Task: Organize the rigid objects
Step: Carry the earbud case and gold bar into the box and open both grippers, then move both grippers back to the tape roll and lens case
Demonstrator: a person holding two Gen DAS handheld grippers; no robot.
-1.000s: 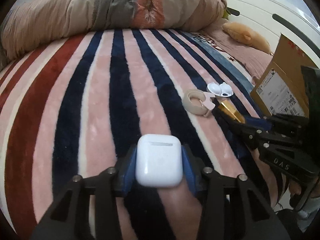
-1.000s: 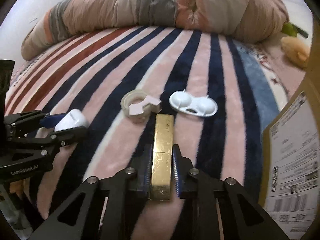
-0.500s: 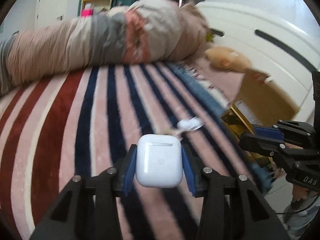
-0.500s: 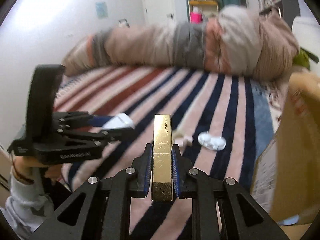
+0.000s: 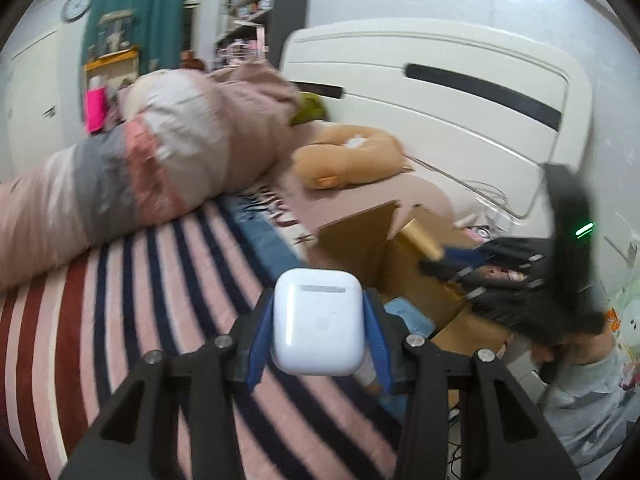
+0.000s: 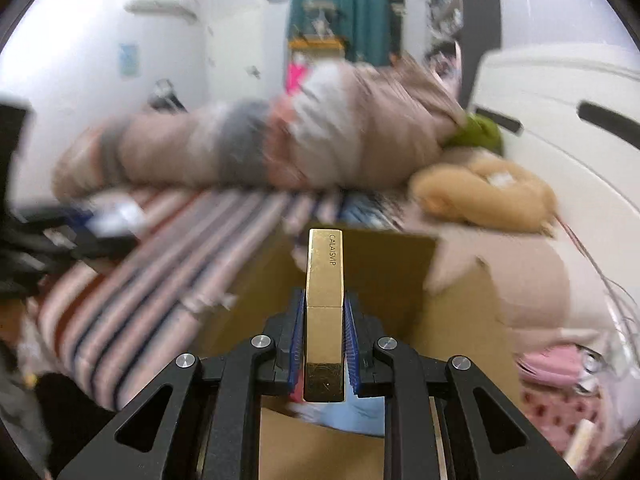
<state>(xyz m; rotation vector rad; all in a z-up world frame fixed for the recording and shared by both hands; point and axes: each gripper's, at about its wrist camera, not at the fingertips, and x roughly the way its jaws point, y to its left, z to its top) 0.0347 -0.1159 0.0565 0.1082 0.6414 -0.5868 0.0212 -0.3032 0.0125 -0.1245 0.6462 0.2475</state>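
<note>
My left gripper point(image 5: 318, 334) is shut on a white earbud case point(image 5: 318, 320), held in the air above the striped blanket's right edge. My right gripper point(image 6: 324, 332) is shut on a gold rectangular case point(image 6: 324, 280) marked CALAISVIP, held above an open cardboard box point(image 6: 376, 268). In the left wrist view the right gripper point(image 5: 452, 258) holds the gold case point(image 5: 420, 238) over that box point(image 5: 360, 232). In the right wrist view the left gripper point(image 6: 96, 232) shows blurred at far left.
A striped pink, navy and red blanket point(image 5: 120, 312) covers the bed. A rolled duvet point(image 5: 152, 160) lies at the back, with a tan plush toy point(image 5: 348, 156) beside a white headboard point(image 5: 460, 92). Pink clutter point(image 6: 552, 364) lies right of the box.
Both grippers have risen and swung right, from above the blanket toward the cardboard box, each keeping its object. The tape roll and white lens case have left view.
</note>
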